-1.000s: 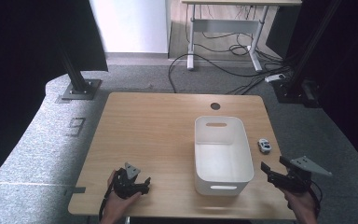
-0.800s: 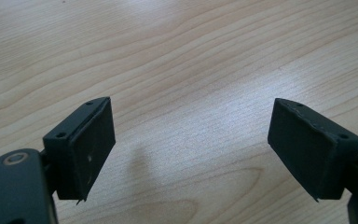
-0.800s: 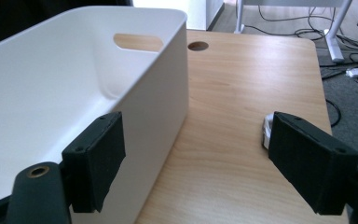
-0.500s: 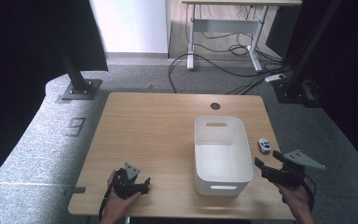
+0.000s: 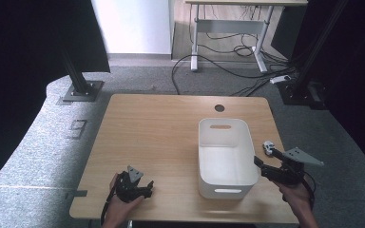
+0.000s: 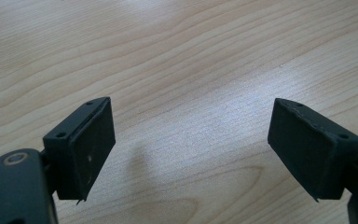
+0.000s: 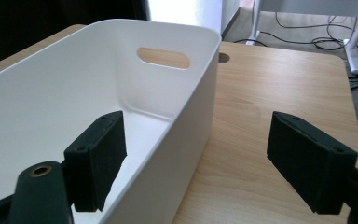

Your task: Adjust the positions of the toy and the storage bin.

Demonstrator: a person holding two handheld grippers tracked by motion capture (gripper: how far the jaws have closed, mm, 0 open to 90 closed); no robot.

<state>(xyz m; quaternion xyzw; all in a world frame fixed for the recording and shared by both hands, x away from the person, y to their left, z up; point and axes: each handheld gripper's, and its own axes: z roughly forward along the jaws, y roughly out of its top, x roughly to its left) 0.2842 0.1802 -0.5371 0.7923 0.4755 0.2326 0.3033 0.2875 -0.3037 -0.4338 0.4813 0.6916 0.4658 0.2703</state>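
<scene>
Lower part of the high view: the left gripper [image 5: 145,186] rests on the wooden table [image 5: 157,133] at lower left, held by a hand [image 5: 121,205]; the right gripper [image 5: 265,159] sits at lower right, just beside the right wall of the white bin [image 5: 228,183]. In the left gripper view the jaws stand wide apart over bare wood grain, nothing between them. In the right gripper view the jaws are likewise spread and empty, one on each side of the bin's near wall: the left-hand jaw lies over the bin's interior, the right-hand jaw over the tabletop. Above the right gripper in the high view, a small white toy car [image 5: 268,147] lies on the table, near the bin's right side; the bin wall stands between it and the bin's interior. Farther up the frame come a round cable hole [image 5: 219,108] in the tabletop, then grey carpet with cables [image 5: 228,71], a desk frame [image 5: 228,33] and a black stand base [image 5: 80,90]. The right gripper view alone reveals the bin's handle slot [image 7: 163,58] from inside.
</scene>
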